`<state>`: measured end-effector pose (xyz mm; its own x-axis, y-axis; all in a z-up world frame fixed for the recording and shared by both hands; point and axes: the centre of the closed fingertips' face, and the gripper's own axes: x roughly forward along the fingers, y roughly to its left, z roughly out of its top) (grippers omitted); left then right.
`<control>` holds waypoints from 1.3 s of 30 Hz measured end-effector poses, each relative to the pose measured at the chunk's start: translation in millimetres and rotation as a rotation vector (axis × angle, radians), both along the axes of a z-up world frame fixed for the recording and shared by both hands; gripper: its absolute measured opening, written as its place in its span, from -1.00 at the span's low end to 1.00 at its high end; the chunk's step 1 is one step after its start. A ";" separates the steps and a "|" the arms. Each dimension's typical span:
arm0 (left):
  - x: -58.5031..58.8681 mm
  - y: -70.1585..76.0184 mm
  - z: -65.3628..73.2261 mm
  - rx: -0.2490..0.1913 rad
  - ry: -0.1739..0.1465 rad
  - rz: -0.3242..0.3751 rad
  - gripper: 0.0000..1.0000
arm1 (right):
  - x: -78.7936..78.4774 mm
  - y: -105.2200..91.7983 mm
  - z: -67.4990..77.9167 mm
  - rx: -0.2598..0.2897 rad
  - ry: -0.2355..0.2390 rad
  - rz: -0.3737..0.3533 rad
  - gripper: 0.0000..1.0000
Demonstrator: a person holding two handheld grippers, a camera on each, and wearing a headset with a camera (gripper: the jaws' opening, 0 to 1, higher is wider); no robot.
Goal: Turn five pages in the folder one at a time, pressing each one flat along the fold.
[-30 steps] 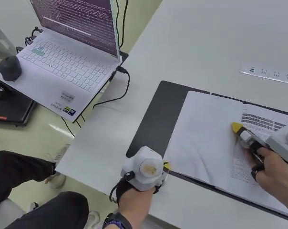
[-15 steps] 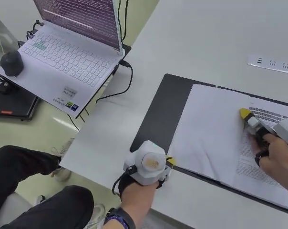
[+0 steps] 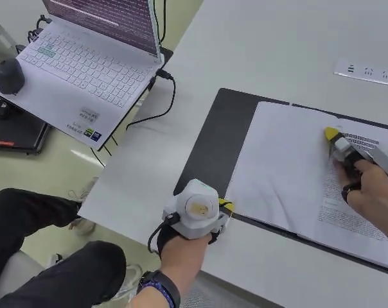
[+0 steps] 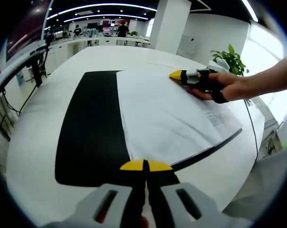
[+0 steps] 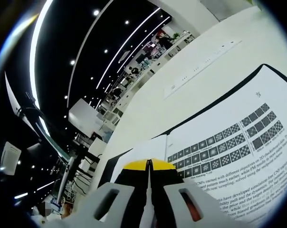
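two claws show, and both have their jaws pressed together with nothing pinched between them. the left claw [image 3: 225, 206] sits at 6 o'clock in the head view. its yellow tips are at the near edge of the folder [image 3: 214, 144], just beside the near corner of the blank page [image 3: 281, 167]. whether they touch the cover we cannot tell.

the folder lies open on the white counter [image 3: 277, 45] and reaches out to 3 o'clock. its black inner cover is bare on the left, and the blank page lies flat over it. the right claw [image 3: 331, 133] is at 3 o'clock, with its tips on the fold between the blank page and the printed page [image 3: 348, 218], toward the far end of that fold. in the right gripper view the tips lie over the crease, beside rows of small checkered figures.

the right hand [image 3: 374, 192] covers most of that claw's body, and the frame edge cuts it off, along with the folder's right side. the print is too small for us to read. a laptop [image 3: 85, 70] at 10 o'clock loses its screen top to the frame.
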<state>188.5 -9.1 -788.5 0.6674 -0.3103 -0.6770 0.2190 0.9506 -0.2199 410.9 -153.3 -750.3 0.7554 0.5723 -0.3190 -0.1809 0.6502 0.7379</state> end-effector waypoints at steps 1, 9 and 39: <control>0.1 0.0 -0.1 0.004 -0.001 -0.002 -1.00 | 2.2 -0.7 -0.4 0.002 0.001 -0.008 -1.00; 0.8 0.2 -0.9 0.011 0.000 -0.016 -1.00 | 23.0 -2.0 -3.5 0.006 0.005 -0.038 -1.00; 0.8 0.1 -1.6 0.037 -0.011 -0.031 -1.00 | 25.4 -8.9 -28.7 -0.022 -0.006 0.014 -1.00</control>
